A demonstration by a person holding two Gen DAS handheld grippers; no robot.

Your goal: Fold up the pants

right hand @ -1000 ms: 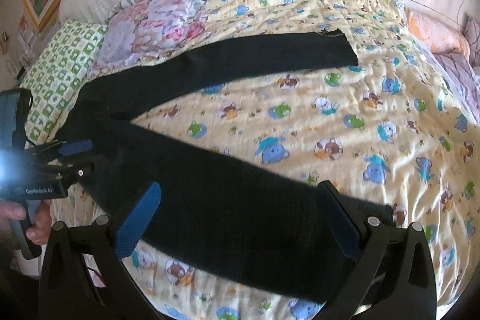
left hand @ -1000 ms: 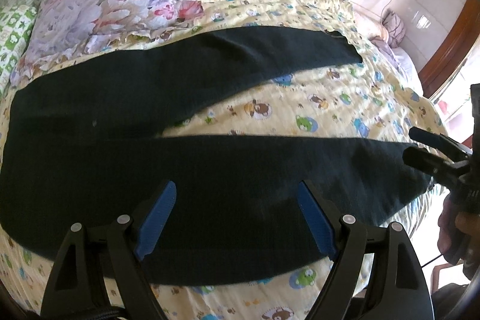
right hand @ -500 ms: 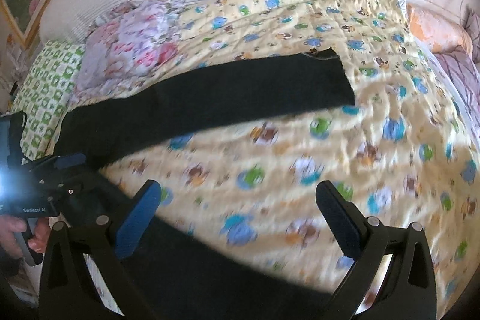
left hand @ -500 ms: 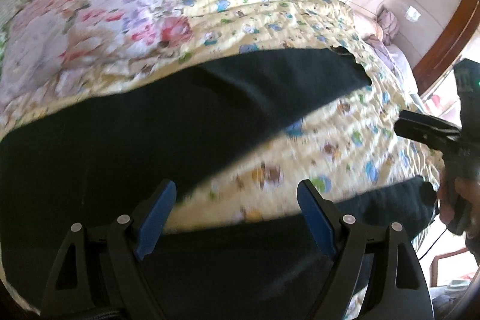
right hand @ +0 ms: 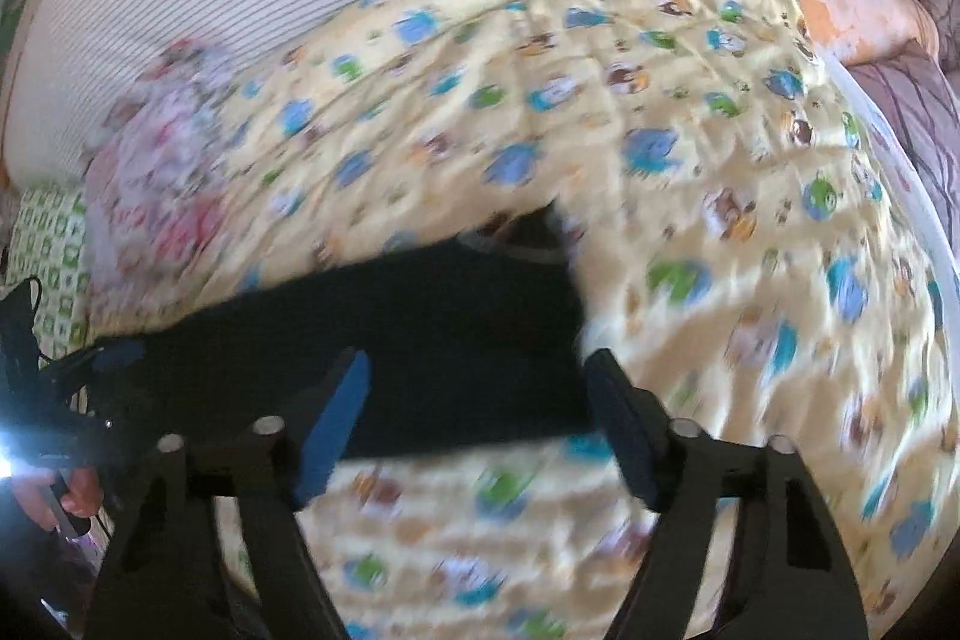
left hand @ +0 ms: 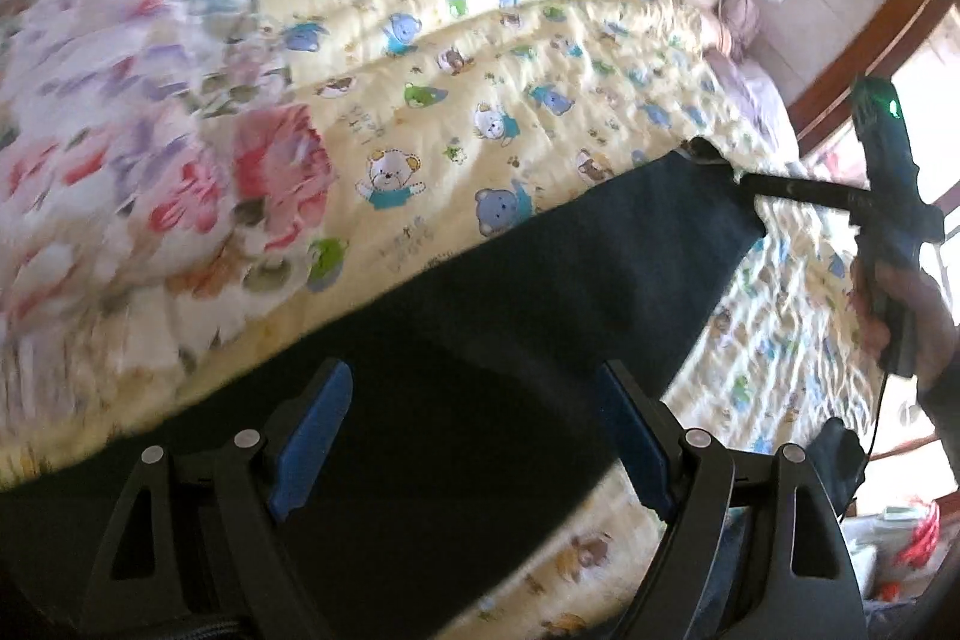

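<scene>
A floral pillow [left hand: 120,148] lies at the left on the yellow cartoon-print quilt [left hand: 540,58]; the black pants [left hand: 480,328] stretch across that quilt, one leg reaching rightward; the left gripper [left hand: 474,436] hangs over the dark cloth, blue-padded fingers spread apart, holding nothing; the right gripper [right hand: 480,424] likewise stands wide apart above the leg's end [right hand: 528,244].

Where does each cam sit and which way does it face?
Left wrist: on the left gripper, looking along its open blue-padded fingers over the black pants towards the striped headboard; the right gripper and its hand show at right.
Right wrist: on the right gripper, facing likewise; the left gripper shows at left.
Shared: pants, yellow cartoon-print quilt.
</scene>
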